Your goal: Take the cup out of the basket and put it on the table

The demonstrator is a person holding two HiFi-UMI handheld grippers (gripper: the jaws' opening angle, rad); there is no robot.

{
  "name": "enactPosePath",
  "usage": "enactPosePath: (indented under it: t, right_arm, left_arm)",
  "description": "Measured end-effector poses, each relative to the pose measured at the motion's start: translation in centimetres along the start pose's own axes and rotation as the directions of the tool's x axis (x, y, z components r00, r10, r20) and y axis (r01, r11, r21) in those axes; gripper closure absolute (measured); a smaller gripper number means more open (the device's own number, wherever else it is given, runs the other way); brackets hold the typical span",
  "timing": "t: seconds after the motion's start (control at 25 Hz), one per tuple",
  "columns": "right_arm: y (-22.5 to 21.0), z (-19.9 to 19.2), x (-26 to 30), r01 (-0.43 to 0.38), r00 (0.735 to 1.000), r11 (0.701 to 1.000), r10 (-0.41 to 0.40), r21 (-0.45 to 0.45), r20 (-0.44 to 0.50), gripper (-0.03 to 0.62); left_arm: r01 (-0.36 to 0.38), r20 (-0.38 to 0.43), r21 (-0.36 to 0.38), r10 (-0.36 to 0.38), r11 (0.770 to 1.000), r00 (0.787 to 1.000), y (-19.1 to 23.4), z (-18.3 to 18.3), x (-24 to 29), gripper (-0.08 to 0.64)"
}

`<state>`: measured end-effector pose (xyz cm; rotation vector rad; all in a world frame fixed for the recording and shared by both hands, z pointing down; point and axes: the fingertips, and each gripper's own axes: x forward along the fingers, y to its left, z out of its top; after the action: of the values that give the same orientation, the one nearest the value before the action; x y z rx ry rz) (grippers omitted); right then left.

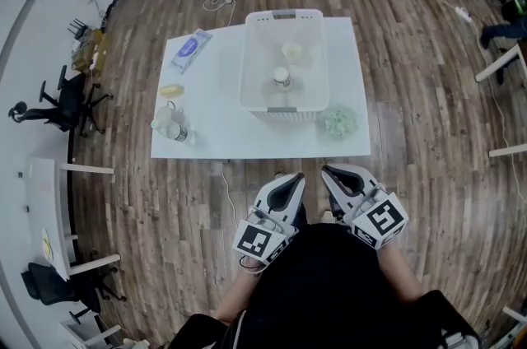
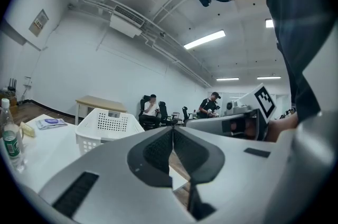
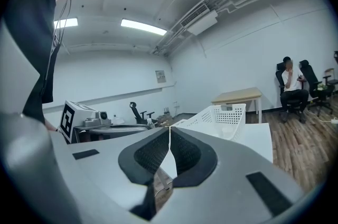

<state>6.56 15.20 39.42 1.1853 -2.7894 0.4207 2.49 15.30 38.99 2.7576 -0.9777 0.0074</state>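
Observation:
A white perforated basket (image 1: 255, 84) stands on the white table (image 1: 214, 141). Inside it, toward the far end, sits a pale cream cup (image 1: 291, 51); a small pale-topped container (image 1: 282, 77) is nearer me. Both grippers hang close to my body, short of the table's near edge and apart from the basket. My left gripper (image 1: 295, 179) is shut with nothing between its jaws, as the left gripper view (image 2: 172, 131) confirms. The right gripper (image 1: 329, 171) is likewise shut and empty (image 3: 169, 131). The basket appears beyond the jaws in both gripper views (image 2: 108, 125) (image 3: 224, 114).
On the table's left lie a blue wipes packet (image 1: 188, 48), a yellow item (image 1: 171, 90) and a couple of bottles (image 1: 169, 125). A green bundle (image 1: 338, 122) sits right of the basket. Office chairs, desks and seated people surround the wooden floor.

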Motion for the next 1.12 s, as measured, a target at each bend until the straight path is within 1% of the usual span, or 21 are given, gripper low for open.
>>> enactPosePath:
  t: [0.16, 0.48, 0.64, 0.84, 0.92, 1.04, 1.12]
  right_arm:
    - [-1.1, 1.0, 3.2, 0.026, 1.000, 1.000, -0.026, 0.005, -0.005, 0.566]
    - [-3.3, 2.6, 9.5, 0.098, 0.995, 0.995, -0.098, 0.021, -0.028, 0.566]
    - [-4.2, 3.5, 12.7, 0.134, 0.991, 0.990, -0.133, 0.049, -0.009, 0.566]
    - [-5.0, 4.0, 15.2, 0.186, 0.982, 0.981, -0.186, 0.045, -0.014, 0.566]
    - [-5.5, 4.0, 15.6, 0.201, 0.980, 0.978, -0.200, 0.058, -0.016, 0.566]
    - [-6.0, 4.0, 15.6, 0.210, 0.978, 0.976, -0.209, 0.058, -0.030, 0.566]
    - [-6.4, 4.1, 15.6, 0.214, 0.977, 0.975, -0.212, 0.059, -0.033, 0.566]
  left_arm:
    - [0.005, -0.006, 0.005, -0.005, 1.000, 1.000, 4.1, 0.6, 0.6, 0.549]
    - [0.053, 0.001, 0.004, -0.053, 0.999, 0.999, 11.1, 2.5, 2.1, 0.549]
    - [0.083, 0.006, 0.028, -0.083, 0.996, 0.996, 14.3, 3.5, 2.4, 0.549]
    - [0.117, 0.004, 0.070, -0.118, 0.991, 0.993, 17.6, 4.7, 2.7, 0.549]
    - [0.136, 0.003, 0.062, -0.136, 0.989, 0.991, 18.5, 4.9, 3.4, 0.550]
    - [0.154, 0.015, 0.009, -0.154, 0.988, 0.988, 19.3, 5.3, 4.1, 0.550]
    - [0.152, 0.000, 0.013, -0.152, 0.988, 0.988, 19.7, 5.3, 4.8, 0.549]
